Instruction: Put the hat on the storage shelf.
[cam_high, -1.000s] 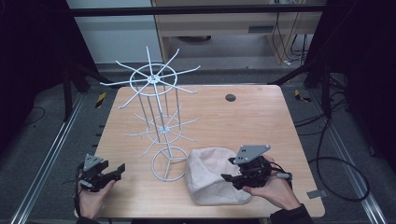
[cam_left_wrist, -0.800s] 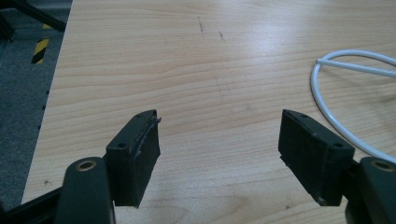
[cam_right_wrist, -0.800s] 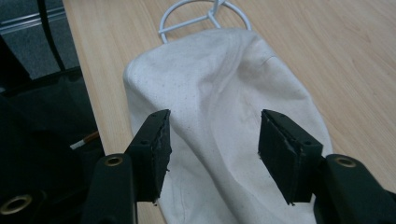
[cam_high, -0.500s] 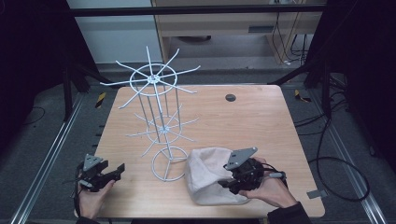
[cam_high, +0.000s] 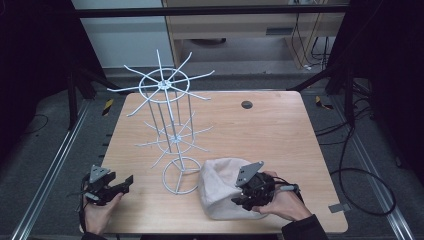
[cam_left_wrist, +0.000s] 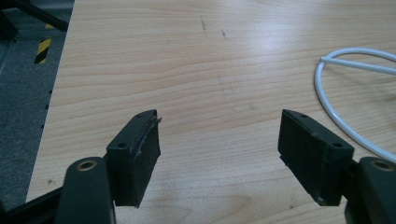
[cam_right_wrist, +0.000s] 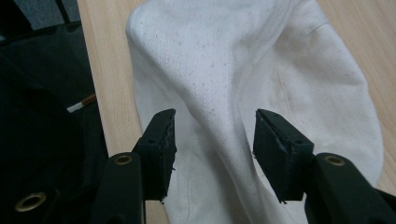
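Cream fabric cap (cam_high: 220, 192), crumpled, lies flat just right of the white wire rack's ring base (cam_high: 180, 175).

High view dim, surroundings near black; light wooden table (cam_high: 280, 135) evenly lit. Soft overhead glare on its top in left gripper view; close jaws slightly blurred.

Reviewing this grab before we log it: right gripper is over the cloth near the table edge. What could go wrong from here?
1. Right gripper straddles a raised fold of the cloth bag; closing may pinch one layer and slip.
2. The bag lies beside the wire rack base; lifting could snag it.
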